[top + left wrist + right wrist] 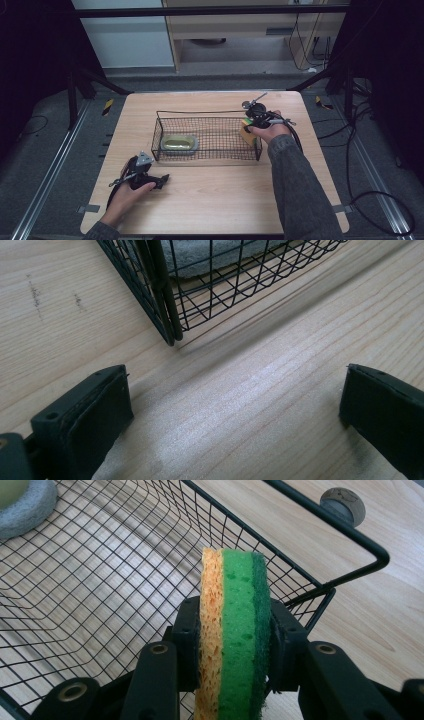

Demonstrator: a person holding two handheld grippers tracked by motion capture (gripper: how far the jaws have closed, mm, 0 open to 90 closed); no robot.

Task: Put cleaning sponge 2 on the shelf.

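Note:
A black wire basket [207, 113] stands in the middle of the table. Inside its left end lies a grey oval dish with a yellow-green top [179, 144]. My right gripper [248, 126] is at the basket's right end, shut on a sponge [234, 630] with orange, light green and dark green layers, held on edge over the basket's mesh floor [100, 580]. My left gripper [165, 177] rests low on the table in front of the basket's near left corner [167, 330]. It is open, with bare wood between its jaws.
A small round grey disc [342, 505] lies on the table just outside the basket's far right corner. The wooden table [210, 200] has bare room in front of the basket. Cables trail on the floor at the right [380, 200].

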